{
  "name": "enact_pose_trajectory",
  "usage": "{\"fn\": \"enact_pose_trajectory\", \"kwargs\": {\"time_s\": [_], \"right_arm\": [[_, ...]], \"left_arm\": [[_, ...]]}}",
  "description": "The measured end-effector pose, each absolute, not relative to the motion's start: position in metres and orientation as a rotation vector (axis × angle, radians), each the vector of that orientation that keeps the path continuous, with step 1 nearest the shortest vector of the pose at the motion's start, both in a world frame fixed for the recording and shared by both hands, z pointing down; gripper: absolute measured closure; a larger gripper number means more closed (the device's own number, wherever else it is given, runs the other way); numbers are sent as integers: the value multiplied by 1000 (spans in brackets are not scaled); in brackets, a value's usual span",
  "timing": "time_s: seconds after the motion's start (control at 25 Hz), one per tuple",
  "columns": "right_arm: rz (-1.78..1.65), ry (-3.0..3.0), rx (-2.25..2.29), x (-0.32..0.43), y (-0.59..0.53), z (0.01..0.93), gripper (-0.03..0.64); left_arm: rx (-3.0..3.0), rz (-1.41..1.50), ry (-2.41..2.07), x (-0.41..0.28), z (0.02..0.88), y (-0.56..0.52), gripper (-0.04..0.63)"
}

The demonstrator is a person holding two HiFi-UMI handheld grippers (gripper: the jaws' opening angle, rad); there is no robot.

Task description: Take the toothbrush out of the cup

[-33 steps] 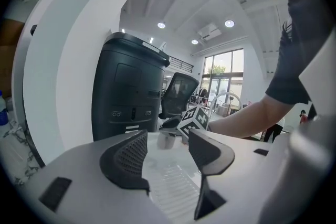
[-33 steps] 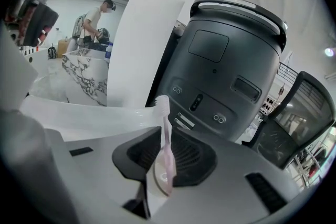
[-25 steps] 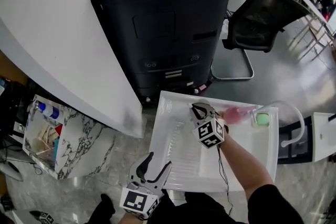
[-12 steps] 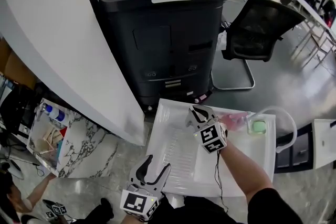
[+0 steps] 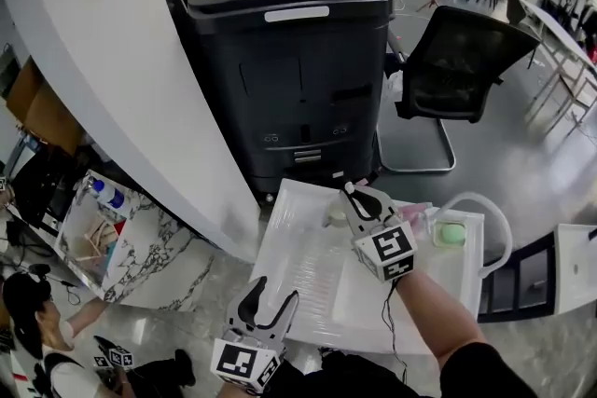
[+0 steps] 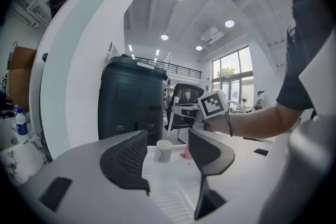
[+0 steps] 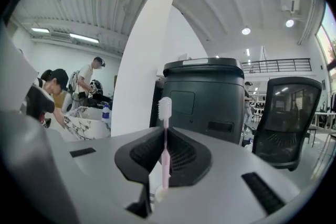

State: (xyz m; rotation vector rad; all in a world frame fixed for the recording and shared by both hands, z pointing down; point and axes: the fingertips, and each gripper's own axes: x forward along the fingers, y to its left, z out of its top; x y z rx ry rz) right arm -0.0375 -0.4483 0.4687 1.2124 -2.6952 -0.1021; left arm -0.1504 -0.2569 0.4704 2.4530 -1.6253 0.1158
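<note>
At 6 o'clock in head view: L hand-held gripper (image 5: 275,292), jaws apart, empty, over white ridged counter (image 5: 308,266). Small white cup (image 5: 337,215) stands on counter, approx 8 o'clock of R hand-held gripper (image 5: 360,197). R clamped on slim pink toothbrush w/ white bristles (image 7: 165,149), upright, bristles at 12 o'clock, out of cup.

In its own view, the right gripper (image 7: 165,131) hides the lower end of the toothbrush (image 7: 165,108) behind its body. From the head view the brush is too small for me to pick out. There that gripper covers part of the cup (image 5: 334,217) and a pink thing (image 5: 416,215) I can't identify. The left gripper (image 5: 271,292) runs off the bottom edge.
</note>
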Motion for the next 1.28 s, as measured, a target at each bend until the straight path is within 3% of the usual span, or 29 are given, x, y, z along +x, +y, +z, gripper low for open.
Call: {"fn": "enact_pose_trajectory", "kwargs": {"time_s": [0.96,1.28], "right_arm": [[38,-2661,1576,-38,-234,419,589],[40,-2573,1730,-19,-137,413,589]], "left_arm": [[2684,77,-1373,-203,441,-117,348],[2759,50,-1207,-192,438,-60,504]]}}
